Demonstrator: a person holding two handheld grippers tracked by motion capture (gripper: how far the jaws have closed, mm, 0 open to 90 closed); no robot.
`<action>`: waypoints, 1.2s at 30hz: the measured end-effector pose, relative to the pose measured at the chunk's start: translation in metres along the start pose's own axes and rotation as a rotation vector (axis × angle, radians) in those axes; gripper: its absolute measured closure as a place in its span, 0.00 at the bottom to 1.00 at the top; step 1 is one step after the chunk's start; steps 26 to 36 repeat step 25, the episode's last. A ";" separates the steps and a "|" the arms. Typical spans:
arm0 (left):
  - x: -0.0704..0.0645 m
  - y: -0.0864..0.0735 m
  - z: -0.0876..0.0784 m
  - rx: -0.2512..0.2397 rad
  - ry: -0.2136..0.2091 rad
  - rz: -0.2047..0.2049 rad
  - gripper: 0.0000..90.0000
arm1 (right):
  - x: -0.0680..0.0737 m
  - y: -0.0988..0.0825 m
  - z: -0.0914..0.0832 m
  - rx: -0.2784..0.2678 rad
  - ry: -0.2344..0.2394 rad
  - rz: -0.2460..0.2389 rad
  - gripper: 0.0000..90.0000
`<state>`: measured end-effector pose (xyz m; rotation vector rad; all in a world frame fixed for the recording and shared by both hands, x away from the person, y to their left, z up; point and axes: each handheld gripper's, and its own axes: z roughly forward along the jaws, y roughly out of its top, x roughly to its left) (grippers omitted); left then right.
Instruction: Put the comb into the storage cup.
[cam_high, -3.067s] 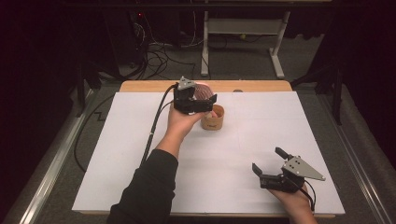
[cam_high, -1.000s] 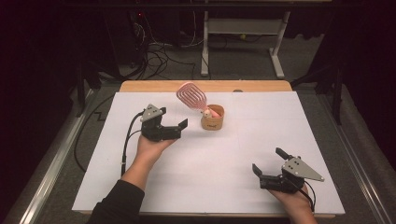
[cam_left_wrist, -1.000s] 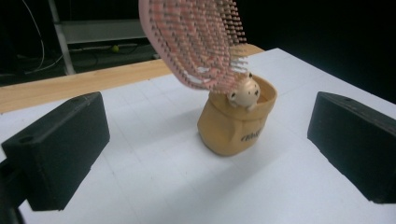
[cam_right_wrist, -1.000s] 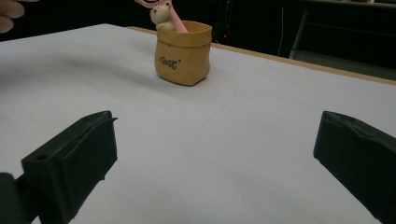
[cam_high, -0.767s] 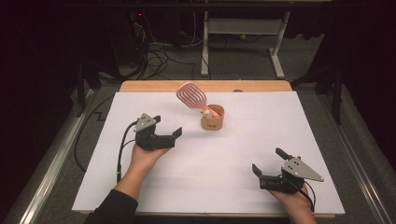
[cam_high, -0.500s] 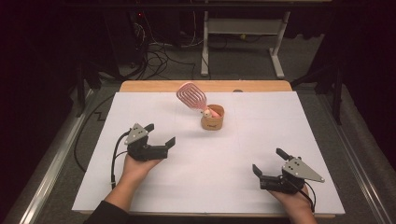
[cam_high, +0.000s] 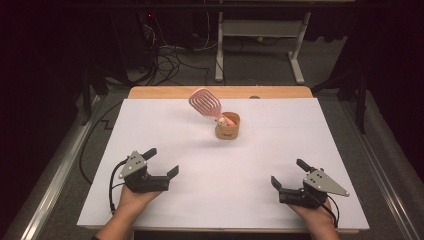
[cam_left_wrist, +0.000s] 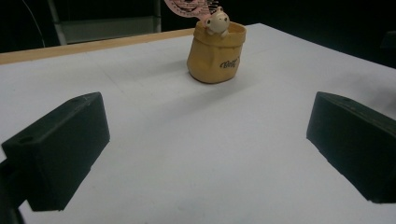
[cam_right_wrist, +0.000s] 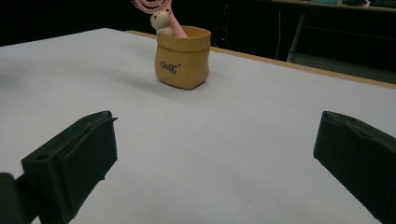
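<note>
A white-covered surface (cam_high: 250, 165) seen from above, with a person's two hands at its near edge, each holding a black two-jaw tool.

The left tool (cam_high: 163, 162) rests low at the near left of the surface, its jaws spread wide apart and holding nothing. In the left gripper view the two black jaws stand at either side with bare white surface between them.

The right tool (cam_high: 289, 173) sits at the near right, also with jaws wide apart and empty. The right gripper view shows the same: two black jaws far apart, nothing between them.

Toward the far middle of the surface stands a small tan pouch-shaped cup (cam_high: 227, 126) (dark lettering on its side, too small to read). It is upright and well apart from both tools. A pink slotted spatula (cam_high: 205, 103) stands in the cup, handle down, its head leaning up and to the left above the rim. A small cream-coloured animal figure (cam_left_wrist: 218, 20) sits on the spatula handle just at the cup's rim.

Behind the surface, a strip of bare wood (cam_high: 170, 92) runs along the far edge, and cables (cam_high: 167, 55) lie on the dark floor beyond.
</note>
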<state>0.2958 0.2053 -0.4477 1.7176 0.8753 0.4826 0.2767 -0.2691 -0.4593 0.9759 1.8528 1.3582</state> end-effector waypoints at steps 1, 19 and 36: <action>0.001 -0.002 -0.005 -0.001 -0.001 0.006 0.00 | 0.000 0.000 0.000 0.000 0.001 0.000 0.00; 0.009 -0.018 -0.019 0.005 0.000 -0.011 0.00 | -0.005 0.006 -0.012 -0.038 -0.033 0.027 0.00; 0.003 -0.017 -0.019 -0.007 -0.004 -0.006 0.00 | -0.005 0.005 -0.014 -0.039 -0.035 0.028 0.00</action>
